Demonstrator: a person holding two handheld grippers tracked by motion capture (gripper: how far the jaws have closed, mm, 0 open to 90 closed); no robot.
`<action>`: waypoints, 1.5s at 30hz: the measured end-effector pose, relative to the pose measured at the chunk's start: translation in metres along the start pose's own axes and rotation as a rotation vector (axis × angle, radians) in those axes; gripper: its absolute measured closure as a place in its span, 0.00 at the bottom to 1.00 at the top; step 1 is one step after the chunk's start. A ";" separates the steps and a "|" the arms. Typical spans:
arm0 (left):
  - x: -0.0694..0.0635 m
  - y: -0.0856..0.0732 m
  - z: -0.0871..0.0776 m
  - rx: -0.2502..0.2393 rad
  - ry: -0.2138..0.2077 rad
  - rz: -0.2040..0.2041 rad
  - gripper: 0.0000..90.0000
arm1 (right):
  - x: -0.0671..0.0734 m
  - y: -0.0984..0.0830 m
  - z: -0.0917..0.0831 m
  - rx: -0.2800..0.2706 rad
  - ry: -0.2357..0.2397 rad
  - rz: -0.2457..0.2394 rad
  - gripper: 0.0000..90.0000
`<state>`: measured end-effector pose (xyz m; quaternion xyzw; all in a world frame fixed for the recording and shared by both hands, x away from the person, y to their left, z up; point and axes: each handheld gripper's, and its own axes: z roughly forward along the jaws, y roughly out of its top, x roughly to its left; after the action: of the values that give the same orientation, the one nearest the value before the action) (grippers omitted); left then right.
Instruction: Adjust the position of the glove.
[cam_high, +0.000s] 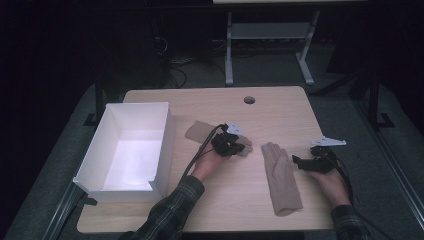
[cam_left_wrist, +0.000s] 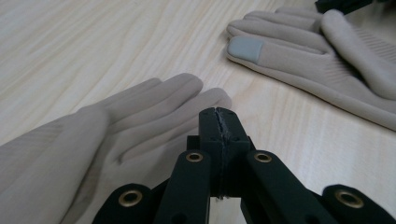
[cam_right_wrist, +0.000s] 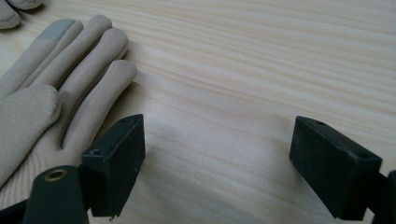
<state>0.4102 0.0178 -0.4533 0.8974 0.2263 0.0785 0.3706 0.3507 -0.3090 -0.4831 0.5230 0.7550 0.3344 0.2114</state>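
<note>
Left gripper: jaws fully closed, pad to pad, no cloth visibly caught between them; tips sit just over the fingers of the left glove, which lies flat on the table.

Right gripper: jaws wide apart, empty, bare wood between them.

Right glove: flat, just left of the right gripper, apart from the left glove.

White box: at the table's left edge, open-topped. Nothing blocks either glove.

A light-wood rectangular table with rounded corners is standing on grey carpet; a white metal-legged desk frame is receding into darkness behind, light falling from above.
</note>
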 end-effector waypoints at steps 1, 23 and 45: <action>-0.001 0.000 0.004 0.011 0.001 0.003 0.99 | 0.000 0.000 0.000 0.000 0.000 0.001 0.20; -0.020 0.011 0.020 -0.006 -0.059 -0.017 0.99 | 0.000 0.000 0.000 0.000 0.000 0.001 0.20; 0.053 -0.032 -0.043 -0.025 0.157 -0.195 0.99 | 0.000 0.000 0.000 0.000 0.000 0.001 0.20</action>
<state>0.4327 0.0893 -0.4464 0.8575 0.3398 0.1148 0.3688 0.3506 -0.3090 -0.4831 0.5234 0.7547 0.3345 0.2111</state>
